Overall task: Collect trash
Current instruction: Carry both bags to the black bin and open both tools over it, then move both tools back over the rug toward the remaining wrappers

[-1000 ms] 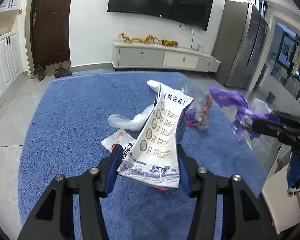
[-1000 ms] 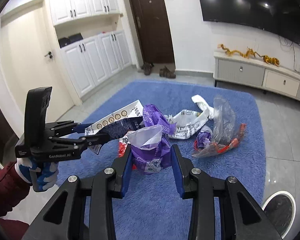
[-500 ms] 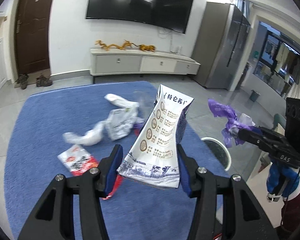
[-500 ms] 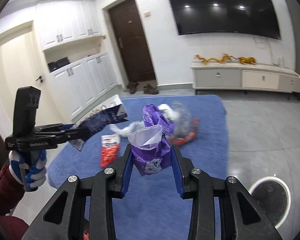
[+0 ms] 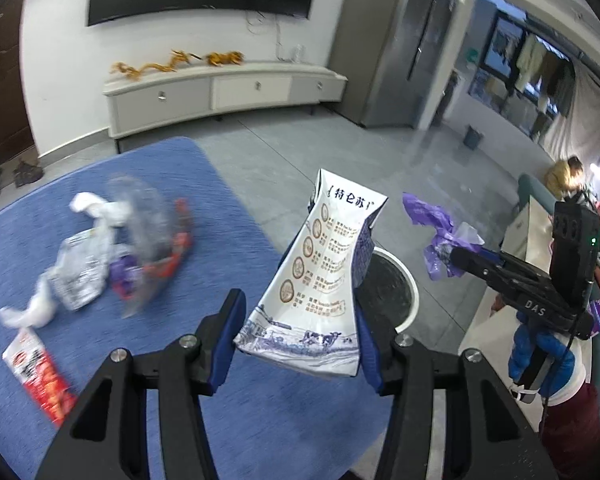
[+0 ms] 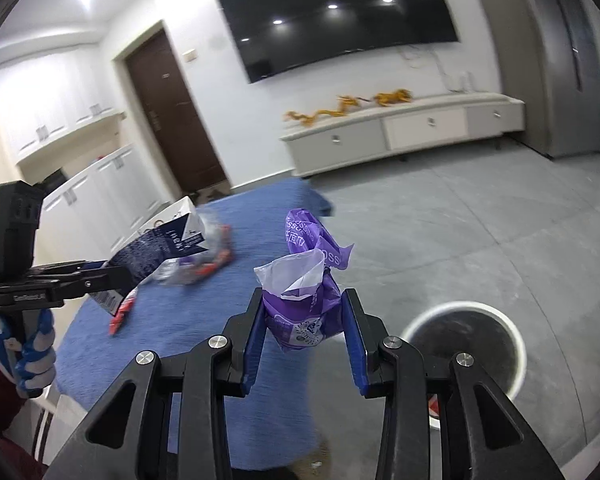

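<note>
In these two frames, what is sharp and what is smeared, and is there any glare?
Left wrist view: the milk carton in the left hand-held gripper is crisp, while the litter pile on the blue rug is motion-smeared. Right wrist view: the purple wrapper is sharp, the TV mirrors ceiling lights, and fisheye bending darkens the corners.

the litter pile (image 5: 112, 256) at the left of the left wrist frame is smearing into blur. the carton (image 5: 320, 276) is hiding part of the bin (image 5: 400, 292). the red wrapper (image 5: 36, 372) is also blurring at the lower left.
</note>
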The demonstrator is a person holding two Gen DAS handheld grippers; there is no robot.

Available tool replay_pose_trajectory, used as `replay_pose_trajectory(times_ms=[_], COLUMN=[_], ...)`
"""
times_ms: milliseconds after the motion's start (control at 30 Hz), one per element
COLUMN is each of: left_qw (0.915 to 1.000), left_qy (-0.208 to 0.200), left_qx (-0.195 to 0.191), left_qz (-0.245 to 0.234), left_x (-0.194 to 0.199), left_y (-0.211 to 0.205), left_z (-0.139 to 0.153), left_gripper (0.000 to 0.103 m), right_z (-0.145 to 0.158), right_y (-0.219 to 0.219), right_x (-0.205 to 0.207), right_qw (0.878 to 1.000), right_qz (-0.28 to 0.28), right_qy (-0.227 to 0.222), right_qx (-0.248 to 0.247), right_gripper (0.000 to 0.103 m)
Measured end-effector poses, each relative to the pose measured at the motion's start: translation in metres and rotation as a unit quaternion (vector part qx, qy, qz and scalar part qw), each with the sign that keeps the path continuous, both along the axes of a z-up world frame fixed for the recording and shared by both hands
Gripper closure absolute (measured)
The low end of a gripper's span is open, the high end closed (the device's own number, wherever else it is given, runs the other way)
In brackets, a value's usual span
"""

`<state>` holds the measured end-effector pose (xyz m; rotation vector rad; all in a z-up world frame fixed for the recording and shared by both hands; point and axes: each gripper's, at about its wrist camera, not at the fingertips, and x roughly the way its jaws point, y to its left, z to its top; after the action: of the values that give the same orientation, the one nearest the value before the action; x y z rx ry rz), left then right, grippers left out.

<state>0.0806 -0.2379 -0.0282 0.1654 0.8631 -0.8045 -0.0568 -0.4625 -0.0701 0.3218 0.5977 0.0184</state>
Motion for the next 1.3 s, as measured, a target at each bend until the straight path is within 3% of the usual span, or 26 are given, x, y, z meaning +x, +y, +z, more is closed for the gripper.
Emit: replay_pose_trajectory(times_ms=[300,633,800,967,1133,1300], left_qw=[0.9968,0.9879,0.9861,0.9837,0.9838,0.9883], left_qy=[0.016,0.039,0.083,0.119,0.118,0.106], left_qx=[0.054,0.116,0.107,0.096,0.094,0.074], left_qz=[-0.057,-0.096,-0.097,-0.095,-0.098,-0.081], left_x=[0.004,0.015,0.031,0.041,0.035,0.029], left_y=[-0.110,-0.211,-0.244,-0.252,-0.240,-0.201], left_z=[-0.040,-0.105,-0.129,-0.139,-0.133,-0.112], left_gripper=[0.053,0.053,0.052,0.050,0.050,0.050], right_z=[-0.062,-0.135,-0.161,-0.175,-0.177,-0.162], right_y=[-0.084,-0.148,-0.165,-0.176,-0.173,-0.157], right_x=[-0.002,0.023,0.037,0.035,0.027,0.019], right_qw=[0.995,0.980,0.973,0.966,0.966,0.970], right_qz=[-0.074,-0.136,-0.160,-0.182,-0.179,-0.166], right_qy=[0.050,0.120,0.147,0.161,0.169,0.158], right_qx=[0.034,0.076,0.076,0.086,0.084,0.079], right_gripper=[0.067,0.065,0.058,0.053,0.053,0.053])
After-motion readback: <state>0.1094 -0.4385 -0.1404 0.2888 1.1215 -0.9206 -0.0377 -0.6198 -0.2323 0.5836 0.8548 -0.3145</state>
